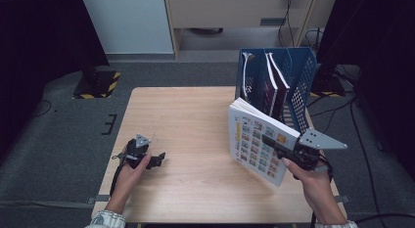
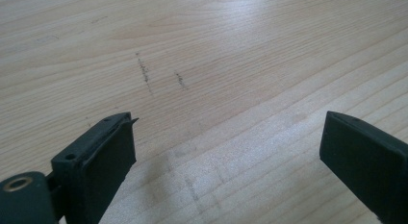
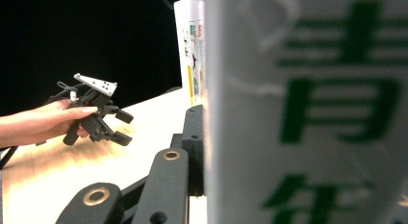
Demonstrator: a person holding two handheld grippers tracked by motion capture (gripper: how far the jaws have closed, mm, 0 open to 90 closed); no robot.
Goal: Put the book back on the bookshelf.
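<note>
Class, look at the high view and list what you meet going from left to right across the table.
Left tool, open over bare table → white book clamped in the right tool → blue file rack at the far right corner.

Pale wooden table (image 1: pixel 186 140) with faint dark scuff marks (image 2: pixel 144 72), blue perforated plastic file rack (image 1: pixel 301 76) at its far right corner holding upright dark-covered books (image 1: pixel 270 93), grey carpet floor (image 1: pixel 63 135), yellow-black striped stand base (image 1: pixel 98 85)
</note>
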